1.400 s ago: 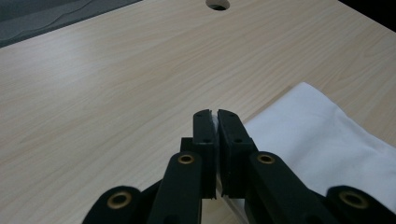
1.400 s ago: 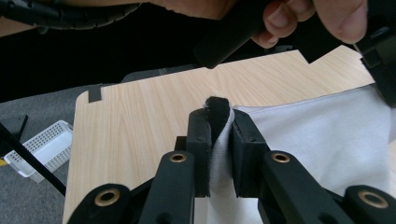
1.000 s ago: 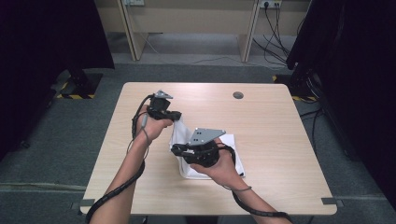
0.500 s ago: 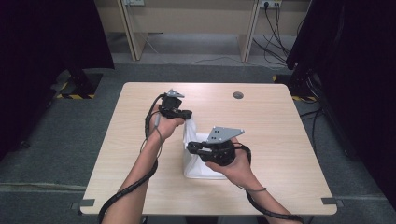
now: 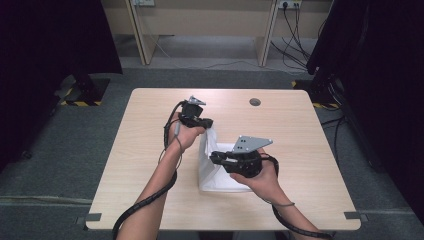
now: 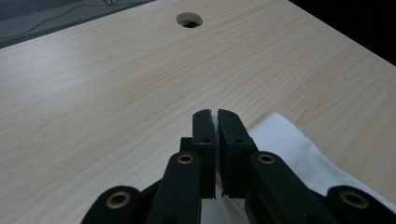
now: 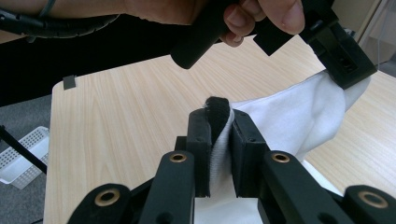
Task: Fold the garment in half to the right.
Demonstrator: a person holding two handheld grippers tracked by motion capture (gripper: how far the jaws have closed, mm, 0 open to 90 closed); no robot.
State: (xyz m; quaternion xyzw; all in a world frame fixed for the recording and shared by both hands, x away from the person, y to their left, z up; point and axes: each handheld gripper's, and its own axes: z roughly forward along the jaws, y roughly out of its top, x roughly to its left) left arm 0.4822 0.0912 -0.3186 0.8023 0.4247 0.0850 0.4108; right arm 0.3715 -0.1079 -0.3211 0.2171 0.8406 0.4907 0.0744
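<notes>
A white cloth [image 5: 212, 165] lies on the wooden table [image 5: 300, 130], partly lifted between my two grippers. My left gripper [image 5: 207, 123] is shut on one corner of the cloth [image 6: 289, 140], a thin white edge showing between its jaws [image 6: 215, 122]. My right gripper [image 5: 215, 159] is shut on another edge of the cloth [image 7: 289, 121], which bunches white between its pads [image 7: 219, 116]. In the right gripper view, the left gripper [image 7: 348, 70] holds the far corner up at the upper right, and the cloth stretches between the two.
A round cable hole [image 5: 255, 102] sits in the table near its far edge, also seen as the hole [image 6: 189, 19]. A white perforated basket [image 7: 21, 156] stands on the floor beside the table. Dark curtains hang at both sides.
Both hands have moved to the right across the table with the cloth held between them. The cloth has been drawn up and stretched more.
</notes>
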